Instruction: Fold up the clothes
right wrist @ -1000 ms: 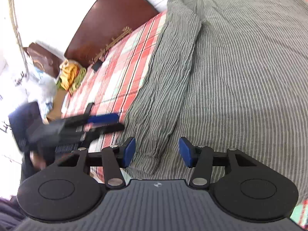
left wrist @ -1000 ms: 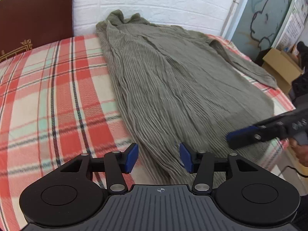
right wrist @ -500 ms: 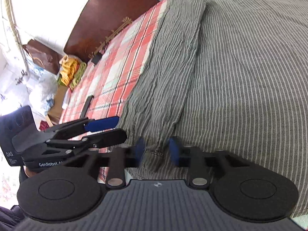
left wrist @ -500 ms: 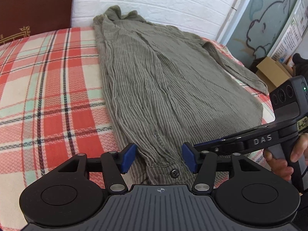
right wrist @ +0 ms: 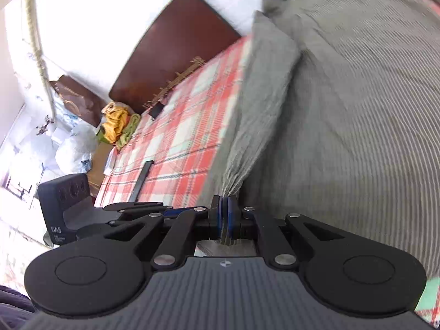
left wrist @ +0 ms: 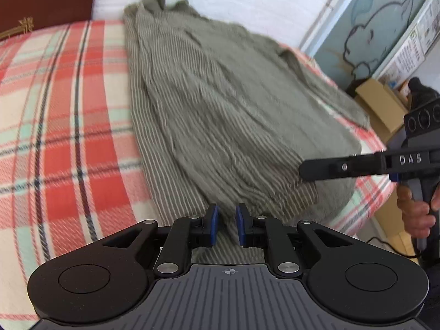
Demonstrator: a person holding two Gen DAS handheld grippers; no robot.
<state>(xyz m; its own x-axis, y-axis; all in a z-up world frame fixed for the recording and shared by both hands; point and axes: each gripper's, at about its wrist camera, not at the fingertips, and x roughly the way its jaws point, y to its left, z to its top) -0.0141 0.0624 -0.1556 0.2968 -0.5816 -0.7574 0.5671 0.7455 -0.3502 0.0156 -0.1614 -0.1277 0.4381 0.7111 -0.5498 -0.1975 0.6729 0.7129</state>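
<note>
Grey-green striped shirt [left wrist: 220, 115] lies flat on the plaid blanket [left wrist: 68, 126], long axis running straight away from both claws toward the wall, hem end nearest them. Right claw [right wrist: 225, 220] is clenched on a bunched bit of the hem, cloth pulling taut from its tips. Left claw [left wrist: 226, 225] is closing with hem cloth between its pads [left wrist: 213, 224], not clearly pinched yet, so right has the firmer hold.

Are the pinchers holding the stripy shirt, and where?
The right gripper pinches the striped shirt at its bottom hem. The left gripper is closing around the same hem, with cloth between its jaws.
</note>
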